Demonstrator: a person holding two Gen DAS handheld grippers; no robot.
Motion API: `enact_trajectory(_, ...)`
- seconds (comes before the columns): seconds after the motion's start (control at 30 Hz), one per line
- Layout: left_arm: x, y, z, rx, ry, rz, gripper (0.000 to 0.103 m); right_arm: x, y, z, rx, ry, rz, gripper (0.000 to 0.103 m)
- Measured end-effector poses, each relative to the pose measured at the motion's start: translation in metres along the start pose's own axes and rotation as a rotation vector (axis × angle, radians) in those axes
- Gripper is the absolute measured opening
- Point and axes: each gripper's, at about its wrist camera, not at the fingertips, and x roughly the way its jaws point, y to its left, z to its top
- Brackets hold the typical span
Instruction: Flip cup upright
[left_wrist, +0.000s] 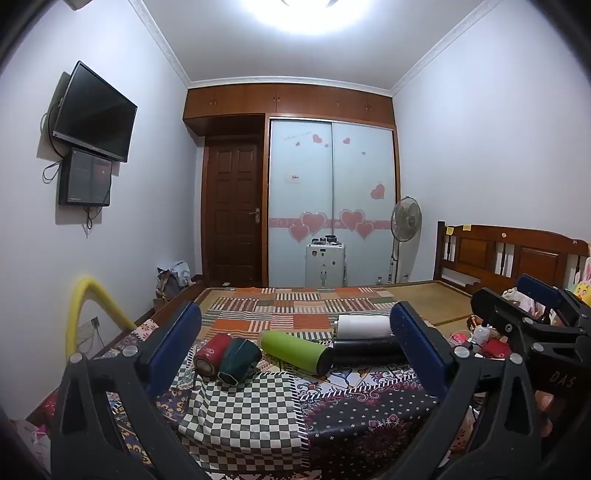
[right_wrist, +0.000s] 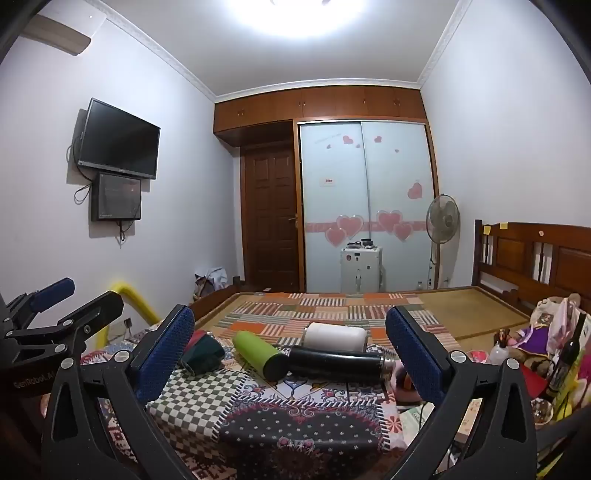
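Both the left gripper (left_wrist: 295, 345) and right gripper (right_wrist: 290, 349) gape wide and empty; the rigid, probably light dark green cup (left_wrist: 239, 360), lying sideways, looks best pinched across its faceted body.

On patchwork cloth (left_wrist: 240, 413), spread over the bed's near end: five vessels lying on their sides in a rough row. Farthest left, can (left_wrist: 208, 354), touching cup (left_wrist: 238, 363) just to its right. Right of cup, tumbler (left_wrist: 295, 350), angled, near end meeting flask (left_wrist: 365, 350). Behind flask and against it, canister (left_wrist: 364, 326). Beyond the bed, wardrobe (left_wrist: 332, 203), with case (left_wrist: 325, 264) standing before it, door (left_wrist: 231, 210) to its left, fan (left_wrist: 406, 218) to its right. Headboard (left_wrist: 517, 254) along the right. On left wall, TV (left_wrist: 96, 114) above monitor (left_wrist: 86, 181).
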Motion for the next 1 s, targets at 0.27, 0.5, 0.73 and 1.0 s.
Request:
enact_trajectory(0.27, -0.0006, 0.0043, 0.0041, -0.008, -0.003, 0.001, 0.103, 0.0011, -0.0005, 0.0014, 0.001, 0.000, -0.002, 0.103)
enact_trajectory(0.5, 0.0016, 0.0035, 0.0023, -0.008, -0.005, 0.002, 0.103, -0.0016, -0.0018, 0.0043, 0.002, -0.007, 0.002, 0.103)
enact_trajectory(0.73, 0.0028, 0.0057, 0.0019, -0.010, -0.006, 0.006, 0.103, -0.0011, 0.0006, 0.0040, 0.000, -0.011, 0.000, 0.103)
enact_trajectory(1.0, 0.0018, 0.0072, 0.0040, -0.011, -0.006, 0.005, 0.103, 0.0006, 0.0019, 0.0042, -0.003, -0.013, 0.001, 0.103)
